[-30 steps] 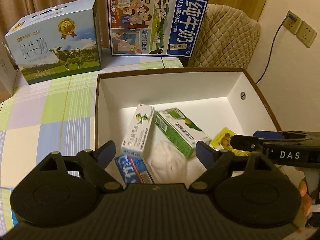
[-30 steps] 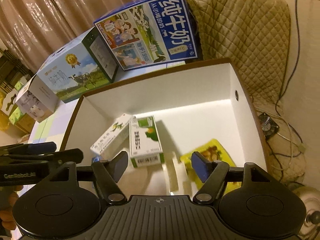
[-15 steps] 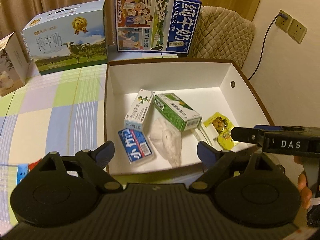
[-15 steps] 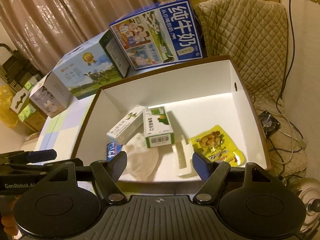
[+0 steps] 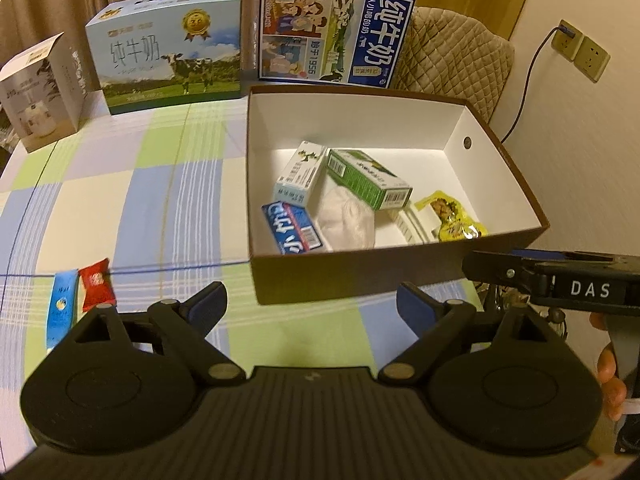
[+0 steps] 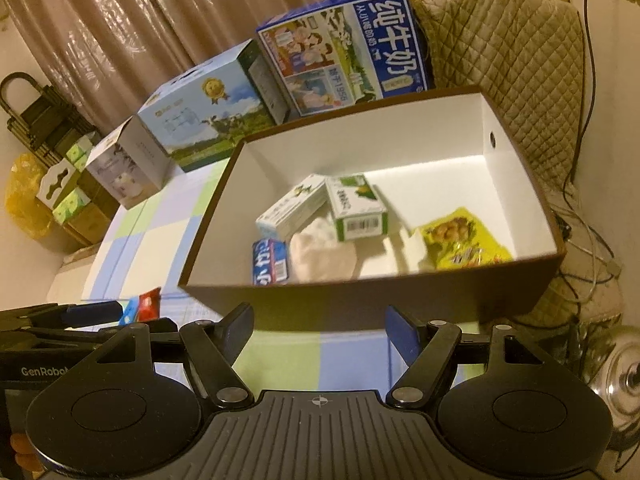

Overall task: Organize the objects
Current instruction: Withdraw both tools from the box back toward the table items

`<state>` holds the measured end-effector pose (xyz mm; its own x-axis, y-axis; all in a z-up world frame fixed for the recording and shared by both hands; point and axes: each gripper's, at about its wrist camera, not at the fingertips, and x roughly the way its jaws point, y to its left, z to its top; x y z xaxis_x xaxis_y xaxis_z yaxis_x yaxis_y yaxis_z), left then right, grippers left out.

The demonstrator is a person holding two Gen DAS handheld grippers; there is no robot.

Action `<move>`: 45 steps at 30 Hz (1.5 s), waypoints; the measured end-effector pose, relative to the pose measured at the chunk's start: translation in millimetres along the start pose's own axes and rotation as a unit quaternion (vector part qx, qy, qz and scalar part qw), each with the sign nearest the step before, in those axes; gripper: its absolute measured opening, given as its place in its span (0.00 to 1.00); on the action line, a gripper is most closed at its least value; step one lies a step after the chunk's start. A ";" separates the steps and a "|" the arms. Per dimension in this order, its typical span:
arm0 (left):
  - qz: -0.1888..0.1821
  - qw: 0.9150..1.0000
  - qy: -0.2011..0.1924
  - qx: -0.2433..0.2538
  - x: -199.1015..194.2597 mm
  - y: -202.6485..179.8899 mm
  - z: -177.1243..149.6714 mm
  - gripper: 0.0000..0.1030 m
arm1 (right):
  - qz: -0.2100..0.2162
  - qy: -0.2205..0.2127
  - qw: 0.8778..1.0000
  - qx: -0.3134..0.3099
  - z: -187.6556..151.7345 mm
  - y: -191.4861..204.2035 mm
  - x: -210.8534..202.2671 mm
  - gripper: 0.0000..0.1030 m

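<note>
A brown box with white inside (image 5: 360,276) (image 6: 360,300) sits on the checked tablecloth. In it lie a white carton (image 5: 300,172), a green carton (image 5: 368,178), a blue packet (image 5: 292,230), a white crumpled bag (image 5: 346,220) and a yellow snack pouch (image 5: 452,218). A red candy (image 5: 95,285) and a blue sachet (image 5: 60,308) lie on the cloth left of the box. My left gripper (image 5: 312,304) is open and empty, in front of the box. My right gripper (image 6: 320,326) is open and empty, also before the box's near wall.
Two milk cartons (image 5: 172,48) (image 5: 332,30) and a white box (image 5: 40,92) stand along the table's back edge. A quilted chair (image 5: 452,60) stands behind the box. A wall with sockets and cables is at the right.
Both grippers have pulled back and up from over the box's inside to in front of its near wall. The candy and sachet have come into view.
</note>
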<state>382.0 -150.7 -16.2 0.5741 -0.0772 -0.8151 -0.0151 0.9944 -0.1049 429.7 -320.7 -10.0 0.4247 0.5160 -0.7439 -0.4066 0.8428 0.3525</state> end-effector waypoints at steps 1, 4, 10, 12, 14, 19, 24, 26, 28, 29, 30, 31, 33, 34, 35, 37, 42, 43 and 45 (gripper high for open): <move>-0.002 1.000 0.000 0.000 -2.5 3.1 -3.3 0.87 | -0.002 0.001 1.000 0.001 -3.4 3.5 -0.5 0.68; -0.008 1.000 0.001 0.002 -9.8 13.3 -12.3 0.87 | -0.005 0.003 1.000 0.004 -16.0 17.3 -1.8 0.68; -0.020 1.000 0.008 0.007 -21.7 39.7 -26.0 0.87 | -0.015 0.010 1.000 0.008 -37.1 44.9 1.3 0.68; -0.024 1.000 0.008 0.008 -26.8 50.1 -29.9 0.87 | -0.016 0.015 1.000 0.009 -44.3 54.2 3.9 0.68; -0.025 1.000 0.008 0.008 -30.3 59.4 -33.6 0.87 | -0.018 0.020 1.000 0.011 -51.7 62.9 7.2 0.68; -0.022 1.000 0.013 0.003 -37.6 87.2 -45.5 0.87 | -0.015 0.038 0.999 0.007 -66.5 86.9 20.6 0.68; -0.012 1.000 0.020 -0.013 -42.8 119.3 -58.4 0.87 | -0.013 0.053 0.998 -0.002 -78.2 108.4 33.0 0.68; -0.006 1.000 0.022 -0.021 -45.1 132.0 -63.7 0.87 | -0.012 0.059 0.998 -0.007 -81.9 116.6 38.0 0.68; 0.000 0.999 0.025 -0.028 -47.8 143.7 -69.3 0.87 | -0.011 0.064 0.998 -0.012 -86.7 124.8 42.2 0.68; 0.004 0.999 0.026 -0.033 -49.0 150.4 -72.5 0.87 | -0.010 0.067 0.998 -0.015 -88.5 128.7 44.8 0.68; 0.008 0.999 0.028 -0.038 -50.0 156.6 -75.6 0.87 | -0.008 0.070 0.997 -0.018 -90.2 132.6 47.8 0.68; 0.012 0.999 0.029 -0.041 -50.9 161.5 -78.3 0.87 | -0.007 0.072 0.997 -0.020 -92.0 136.4 50.7 0.68; 0.020 0.998 0.032 -0.048 -52.3 172.0 -82.9 0.87 | -0.003 0.078 0.997 -0.025 -96.0 143.2 56.3 0.68; 0.022 0.998 0.034 -0.053 -52.7 177.3 -85.3 0.87 | -0.001 0.081 0.996 -0.028 -97.7 146.9 59.2 0.68; 0.025 0.997 0.036 -0.057 -53.2 182.0 -87.4 0.87 | 0.001 0.083 0.996 -0.032 -99.5 150.4 62.3 0.68; 0.031 0.997 0.039 -0.064 -54.3 192.2 -92.3 0.87 | 0.005 0.085 0.996 -0.037 -102.4 157.8 67.6 0.68; 0.044 0.994 0.048 -0.084 -54.3 215.3 -101.6 0.87 | 0.013 0.085 0.995 -0.053 -106.2 175.3 83.0 0.68; 0.047 0.994 0.049 -0.086 -54.7 219.1 -103.5 0.87 | 0.015 0.083 0.995 -0.057 -106.4 178.0 85.9 0.68; 0.051 0.993 0.052 -0.090 -53.6 227.3 -106.3 0.87 | 0.015 0.080 0.994 -0.066 -107.3 184.3 92.2 0.68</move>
<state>260.7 71.7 -57.0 0.4751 0.0062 -0.8799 -0.2205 0.9689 -0.1123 307.1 -134.1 -74.5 0.2806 0.5002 -0.8192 -0.5239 0.7949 0.3059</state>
